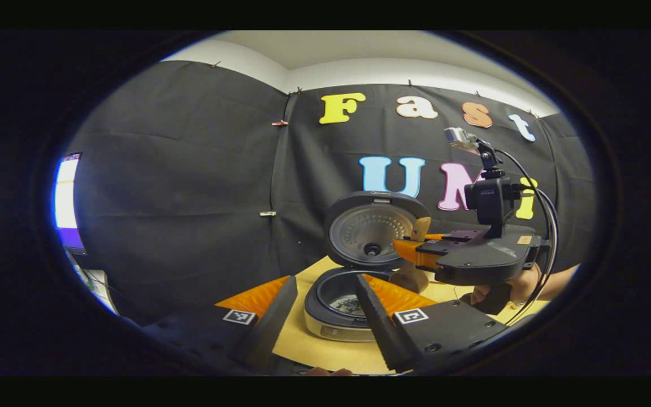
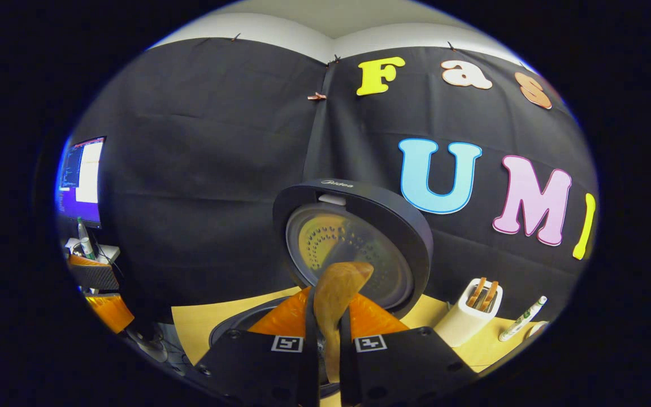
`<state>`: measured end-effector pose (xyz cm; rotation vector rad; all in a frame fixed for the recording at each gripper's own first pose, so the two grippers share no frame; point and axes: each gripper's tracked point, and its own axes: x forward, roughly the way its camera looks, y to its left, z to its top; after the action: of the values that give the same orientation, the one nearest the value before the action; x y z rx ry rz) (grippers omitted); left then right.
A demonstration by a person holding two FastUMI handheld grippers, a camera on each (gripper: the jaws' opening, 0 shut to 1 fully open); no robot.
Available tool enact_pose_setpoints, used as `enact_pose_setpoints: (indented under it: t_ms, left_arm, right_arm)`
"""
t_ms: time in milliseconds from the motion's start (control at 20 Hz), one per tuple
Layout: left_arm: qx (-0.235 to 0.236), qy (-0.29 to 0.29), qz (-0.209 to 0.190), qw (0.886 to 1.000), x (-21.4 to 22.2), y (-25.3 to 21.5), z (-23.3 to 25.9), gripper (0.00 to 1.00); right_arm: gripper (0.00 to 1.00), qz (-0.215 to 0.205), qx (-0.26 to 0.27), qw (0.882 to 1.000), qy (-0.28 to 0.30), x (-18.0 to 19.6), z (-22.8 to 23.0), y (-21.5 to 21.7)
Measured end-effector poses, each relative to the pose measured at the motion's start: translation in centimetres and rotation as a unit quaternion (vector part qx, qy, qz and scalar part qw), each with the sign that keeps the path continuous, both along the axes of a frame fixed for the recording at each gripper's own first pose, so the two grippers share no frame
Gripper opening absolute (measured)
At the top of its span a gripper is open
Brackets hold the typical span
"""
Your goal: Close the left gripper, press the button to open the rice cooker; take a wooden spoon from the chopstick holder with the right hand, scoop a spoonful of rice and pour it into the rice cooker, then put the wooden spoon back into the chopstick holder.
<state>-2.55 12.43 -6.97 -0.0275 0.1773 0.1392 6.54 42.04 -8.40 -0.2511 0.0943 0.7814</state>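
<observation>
Wooden spoon clamped in right gripper above opened rice cooker, left gripper spread apart

Each hand-held gripper has black matte plates with screws and square markers.

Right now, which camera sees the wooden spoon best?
The right gripper view: the spoon stands up close, clamped between the right gripper's fingers. The left gripper view shows its bowl small, far off, beside the cooker's lid.

Left claw fingers spread wide apart, right claw clamped tight, held level by a hand
</observation>
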Motion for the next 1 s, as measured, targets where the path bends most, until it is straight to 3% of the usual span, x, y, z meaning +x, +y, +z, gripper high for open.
enact_pose_setpoints:
  t_ms: [400, 650, 1000]
  left_arm:
    - [0.012, -0.003, -0.013, 1.000, 0.5, -2.0, 0.8, 0.75]
    - [0.032, -0.012, -0.024, 0.999, 1.3, -4.3, 1.9, 0.75]
    - [0.032, -0.005, -0.058, 0.998, 2.1, -10.7, 2.0, 0.75]
  right_arm:
    - [0.18, -0.059, 0.088, 0.992, 0.063, 1.5, 1.9, -3.9]
    - [0.18, -0.124, 0.134, 0.978, 0.102, 3.5, 2.1, -10.5]
    - [0.18, -0.204, 0.151, 0.962, 0.101, 6.0, 3.0, -22.0]
